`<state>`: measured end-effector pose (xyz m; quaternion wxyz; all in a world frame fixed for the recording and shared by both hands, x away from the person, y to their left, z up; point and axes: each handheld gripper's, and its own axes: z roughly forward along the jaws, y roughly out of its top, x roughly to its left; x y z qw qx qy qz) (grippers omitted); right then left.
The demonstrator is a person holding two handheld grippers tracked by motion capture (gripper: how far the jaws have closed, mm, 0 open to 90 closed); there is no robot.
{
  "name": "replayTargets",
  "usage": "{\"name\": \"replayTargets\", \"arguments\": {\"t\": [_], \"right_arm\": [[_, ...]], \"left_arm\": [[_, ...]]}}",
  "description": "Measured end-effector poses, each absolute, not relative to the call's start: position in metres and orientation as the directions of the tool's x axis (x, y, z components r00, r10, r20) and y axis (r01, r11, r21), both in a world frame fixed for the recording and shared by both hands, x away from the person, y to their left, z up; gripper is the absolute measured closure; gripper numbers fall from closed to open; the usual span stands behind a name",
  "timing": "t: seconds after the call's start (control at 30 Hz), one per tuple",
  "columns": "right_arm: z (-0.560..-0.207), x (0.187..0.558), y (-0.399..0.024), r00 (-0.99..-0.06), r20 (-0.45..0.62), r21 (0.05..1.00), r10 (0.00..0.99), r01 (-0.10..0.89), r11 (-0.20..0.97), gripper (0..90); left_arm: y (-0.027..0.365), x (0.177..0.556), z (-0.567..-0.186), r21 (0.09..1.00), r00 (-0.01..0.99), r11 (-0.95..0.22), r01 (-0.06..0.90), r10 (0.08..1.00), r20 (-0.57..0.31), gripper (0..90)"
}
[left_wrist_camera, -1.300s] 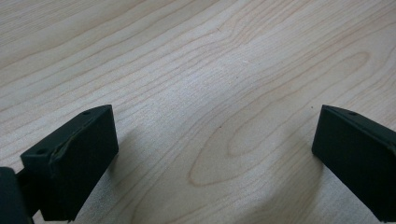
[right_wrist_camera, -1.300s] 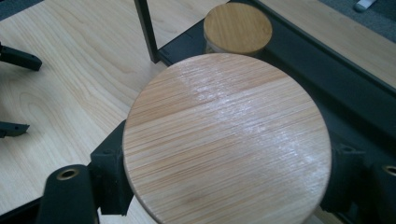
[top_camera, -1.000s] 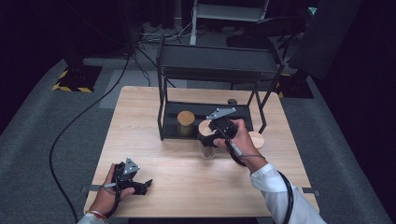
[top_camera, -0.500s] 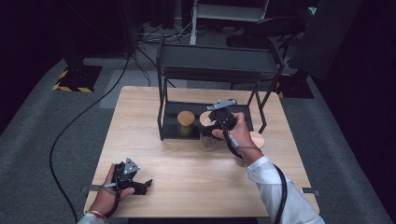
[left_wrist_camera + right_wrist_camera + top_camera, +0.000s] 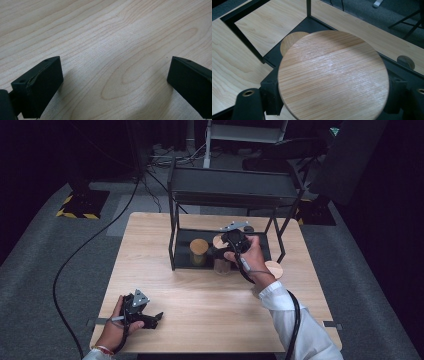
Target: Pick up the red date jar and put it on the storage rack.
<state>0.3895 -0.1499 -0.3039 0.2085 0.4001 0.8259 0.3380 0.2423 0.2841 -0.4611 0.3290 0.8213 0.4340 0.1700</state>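
Moved since a second ago: your right tool (image 5: pixel 231 241) has carried its lid (image 5: pixel 333 76) a little farther back, in over the rack's lower tray (image 5: pixel 182 247); your left tool (image 5: pixel 142 315) has kept its place.

1. Lid — round bamboo disc, fine straight grain, slight sheen. Clamped by its edge between the right tool's jaws and held flat, face up, so it can go down level on a jar mouth.
2. Open jar (image 5: pixel 222 266) — clear glass, cylindrical, at the tray's front edge just below your right hand; probably the lid's target.
3. Capped jar (image 5: pixel 198 252) — the same glass, its bamboo lid seated; stands to the left on the tray.
4. Spare lid (image 5: pixel 273 269) — bamboo disc lying flat on the desk (image 5: pixel 210 300) beside your right wrist.
5. Rack (image 5: pixel 232 187) — black metal frame, thin square posts, flat upper shelf.
6. Left tool — jaws wide apart, holding nothing, resting on the pale wood-grain desk near its front left corner.
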Motion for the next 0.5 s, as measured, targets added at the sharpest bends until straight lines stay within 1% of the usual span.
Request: {"name": "replayTargets", "arguments": {"t": [0.5], "right_arm": [[-0.312,0.407,-0.14,-0.541,-0.073,0.726,0.838,0.548,0.417,24.2]], "left_arm": [[0.284,0.242,-0.461,0.688,0.567,-0.407,0.6,0.824,-0.006,0.0]]}}
